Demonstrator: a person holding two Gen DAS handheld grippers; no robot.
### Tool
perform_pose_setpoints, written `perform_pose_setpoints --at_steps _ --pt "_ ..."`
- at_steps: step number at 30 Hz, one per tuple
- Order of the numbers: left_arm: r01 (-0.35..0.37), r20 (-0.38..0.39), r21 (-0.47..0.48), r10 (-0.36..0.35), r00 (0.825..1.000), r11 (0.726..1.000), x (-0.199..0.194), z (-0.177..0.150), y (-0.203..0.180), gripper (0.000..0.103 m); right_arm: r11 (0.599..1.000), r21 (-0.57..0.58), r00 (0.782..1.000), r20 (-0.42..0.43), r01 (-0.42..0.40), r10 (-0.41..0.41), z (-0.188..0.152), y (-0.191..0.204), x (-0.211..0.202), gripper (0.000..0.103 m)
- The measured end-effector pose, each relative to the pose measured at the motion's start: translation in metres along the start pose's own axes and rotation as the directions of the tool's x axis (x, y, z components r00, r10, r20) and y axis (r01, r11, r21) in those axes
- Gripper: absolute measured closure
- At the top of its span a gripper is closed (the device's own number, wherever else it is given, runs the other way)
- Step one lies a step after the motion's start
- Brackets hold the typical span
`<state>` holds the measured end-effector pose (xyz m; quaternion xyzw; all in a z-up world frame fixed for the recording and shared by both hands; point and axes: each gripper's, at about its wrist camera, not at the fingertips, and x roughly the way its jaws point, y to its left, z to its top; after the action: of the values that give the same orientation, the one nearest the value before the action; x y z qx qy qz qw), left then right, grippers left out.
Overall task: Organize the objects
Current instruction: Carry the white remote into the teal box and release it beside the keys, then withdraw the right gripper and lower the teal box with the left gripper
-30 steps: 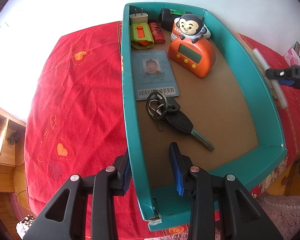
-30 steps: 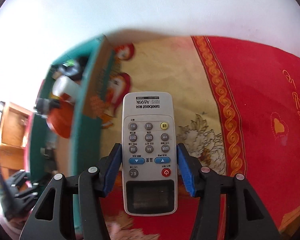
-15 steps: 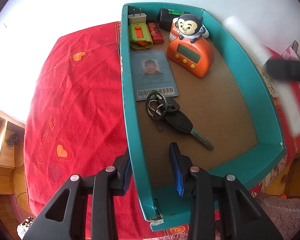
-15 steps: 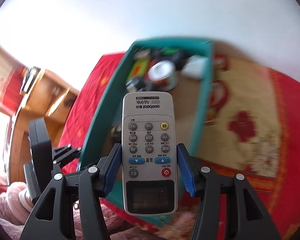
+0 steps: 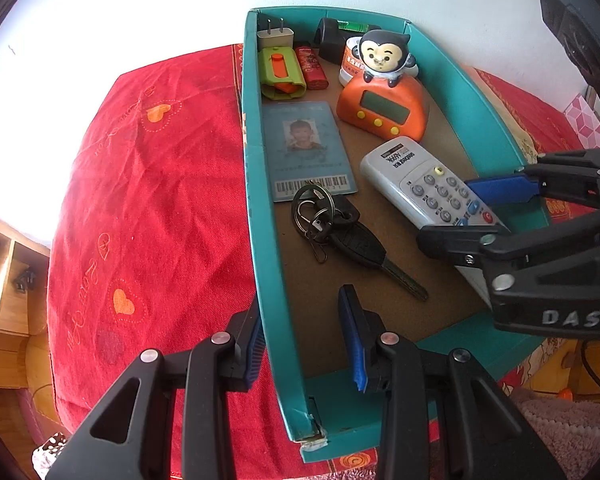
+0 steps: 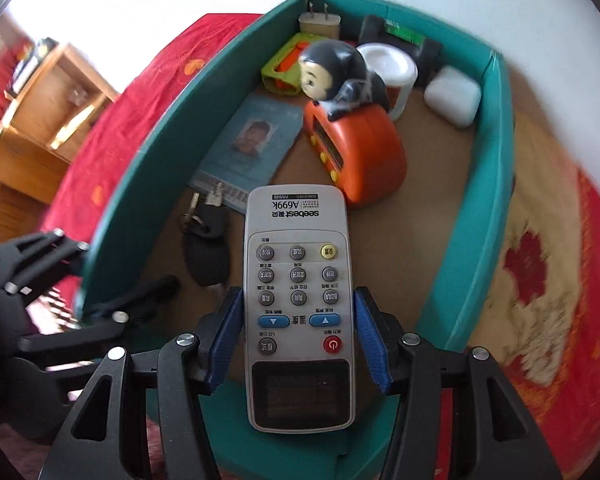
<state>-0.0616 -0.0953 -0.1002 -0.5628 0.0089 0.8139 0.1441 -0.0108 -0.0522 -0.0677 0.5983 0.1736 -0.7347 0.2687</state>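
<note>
R claw [image 6: 298, 336] grips remote [image 6: 298, 280] over teal box [image 5: 256, 200], bare floor beneath. L claw [image 5: 302, 344] clamps box's left wall. Inside: 1 clock [image 5: 384, 110], 1 card [image 5: 306, 148], 1 key bunch [image 5: 340, 232].

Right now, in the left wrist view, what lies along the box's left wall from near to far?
Black car key on rings → blue photo ID card → green-and-orange utility knife → beige two-pin plug adapter.
</note>
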Motion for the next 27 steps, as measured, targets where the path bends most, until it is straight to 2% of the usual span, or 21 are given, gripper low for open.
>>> perform_pose_setpoints --at_steps 6,10,14,17,21,23,27 --pt "-0.002 0.007 -0.002 0.002 1.000 1.000 -0.001 0.000 -0.001 0.071 0.991 -0.066 0.993 -0.005 0.115 -0.115 -0.002 0.018 0.010 0.047" --pt "0.001 0.012 0.013 -0.001 1.000 1.000 -0.001 0.001 -0.003 0.069 0.994 -0.035 0.995 0.000 0.099 -0.099 -0.002 0.017 0.010 0.047" --pt "0.015 0.014 0.016 -0.015 1.000 1.000 0.001 0.003 0.000 0.068 0.996 0.014 0.994 0.057 0.089 -0.089 -0.008 0.015 -0.004 0.031" --pt "0.010 0.009 0.004 -0.010 1.000 1.000 0.000 0.002 0.002 0.068 0.995 0.085 0.993 0.107 0.047 -0.056 -0.017 0.008 -0.020 0.030" --pt "-0.055 0.055 0.019 0.054 0.997 0.998 -0.014 0.001 0.006 0.068 0.989 0.147 0.980 0.197 -0.021 -0.008 -0.030 0.006 -0.045 0.030" --pt "-0.040 0.072 -0.003 0.040 0.997 0.999 -0.024 0.002 0.012 0.061 0.986 0.157 0.971 0.241 -0.049 0.010 -0.035 -0.006 -0.060 0.030" --pt "-0.044 0.099 -0.033 0.047 0.994 0.999 -0.045 0.003 0.013 0.059 0.985 0.160 0.954 0.298 -0.059 0.009 -0.042 -0.014 -0.089 0.029"
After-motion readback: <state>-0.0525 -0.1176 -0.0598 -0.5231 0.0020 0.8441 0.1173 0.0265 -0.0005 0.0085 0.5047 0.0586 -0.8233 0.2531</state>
